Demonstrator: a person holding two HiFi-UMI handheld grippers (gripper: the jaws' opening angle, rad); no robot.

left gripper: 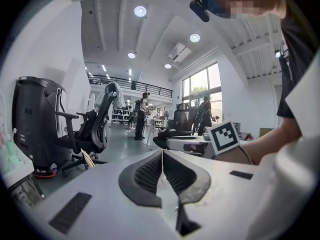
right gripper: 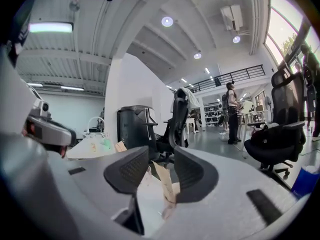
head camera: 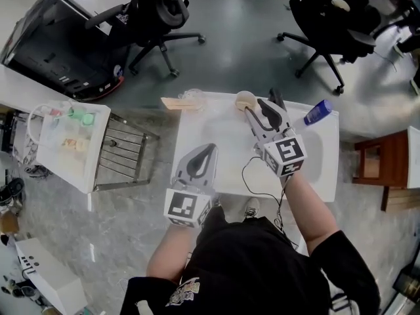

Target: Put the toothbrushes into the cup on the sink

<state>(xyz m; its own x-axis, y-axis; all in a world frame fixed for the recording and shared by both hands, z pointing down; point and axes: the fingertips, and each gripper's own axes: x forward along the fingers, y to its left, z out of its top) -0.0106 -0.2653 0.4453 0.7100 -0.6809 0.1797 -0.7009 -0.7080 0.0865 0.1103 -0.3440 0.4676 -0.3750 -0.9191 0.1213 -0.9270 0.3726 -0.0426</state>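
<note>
A tan cup (head camera: 245, 100) stands at the far rim of the white sink (head camera: 216, 136). My right gripper (head camera: 268, 104) hovers just right of the cup with its jaws open. In the right gripper view a tan flat strip (right gripper: 164, 180), seemingly a toothbrush, stands in the gap of the right gripper (right gripper: 160, 156) without the pads pressing on it. My left gripper (head camera: 210, 147) hangs over the sink's near left part, shut and empty. The left gripper (left gripper: 162, 151) shows its pads touching in its own view. A tan flat pack (head camera: 174, 102) and a clear wrapper (head camera: 194, 97) lie at the sink's far left corner.
A blue bottle (head camera: 318, 111) lies at the sink's far right corner. A wire rack (head camera: 125, 149) and a white table with small items (head camera: 65, 136) stand to the left. Right of the sink is a wooden stool (head camera: 384, 166). Black office chairs (head camera: 154, 12) stand beyond.
</note>
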